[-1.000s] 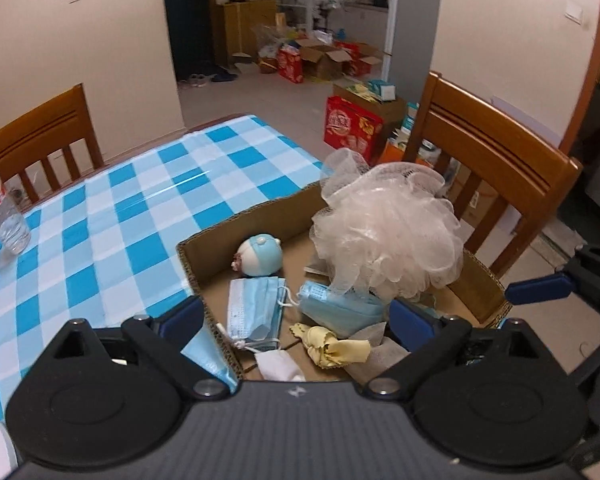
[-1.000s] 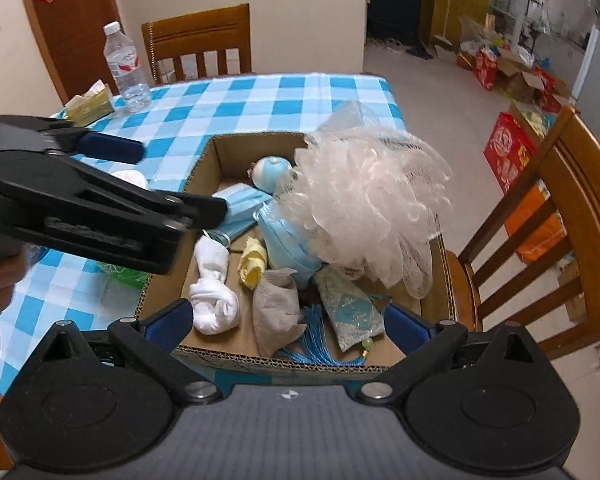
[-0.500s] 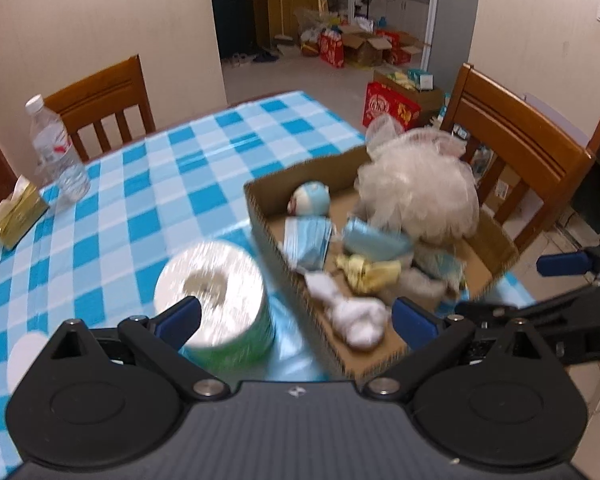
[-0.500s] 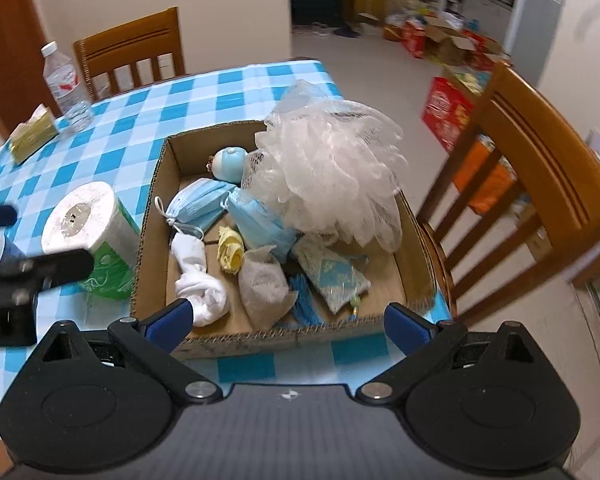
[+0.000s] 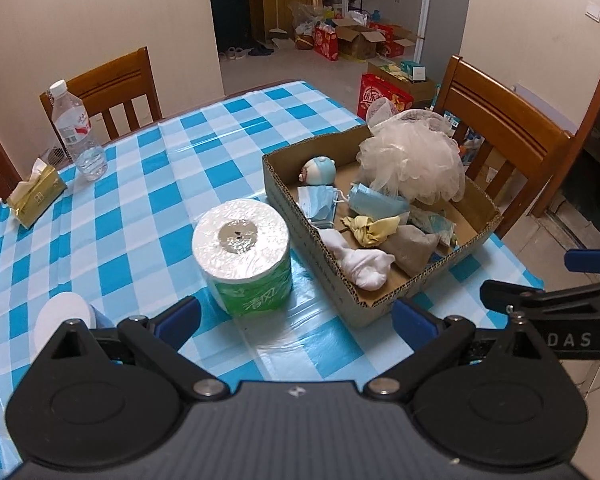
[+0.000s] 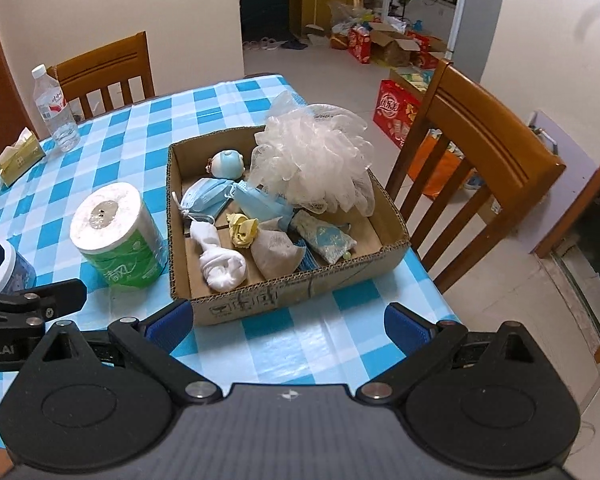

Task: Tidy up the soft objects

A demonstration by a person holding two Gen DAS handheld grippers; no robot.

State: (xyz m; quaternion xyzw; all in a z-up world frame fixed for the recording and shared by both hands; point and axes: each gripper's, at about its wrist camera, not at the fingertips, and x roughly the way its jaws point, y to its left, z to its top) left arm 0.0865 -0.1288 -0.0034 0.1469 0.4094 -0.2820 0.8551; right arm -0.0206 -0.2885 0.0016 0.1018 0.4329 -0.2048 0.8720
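Note:
A shallow cardboard box (image 6: 296, 300) (image 5: 284, 204) stands on the blue checked table. It holds a white mesh bath pouf (image 6: 316, 160) (image 5: 412, 160), a small blue plush (image 6: 227, 163), blue face masks (image 6: 208, 196), a white sock (image 6: 220, 264) (image 5: 360, 260), a yellow cloth (image 6: 242, 230), a grey pouch (image 6: 276, 252) and a patterned sachet (image 6: 324, 240). My left gripper (image 5: 296, 320) is open and empty, held back from the box's near left corner. My right gripper (image 6: 286, 322) is open and empty in front of the box.
A wrapped toilet roll (image 5: 242, 254) (image 6: 116, 236) stands left of the box. A white-lidded jar (image 5: 66, 314), a water bottle (image 5: 76, 132) and a tissue pack (image 5: 36, 196) stand further left. Wooden chairs (image 6: 472, 168) stand at the table's right and far sides.
Both grippers have drawn back and up from the box. The toilet roll, jar and more of the table have come into view. The box's contents have not moved.

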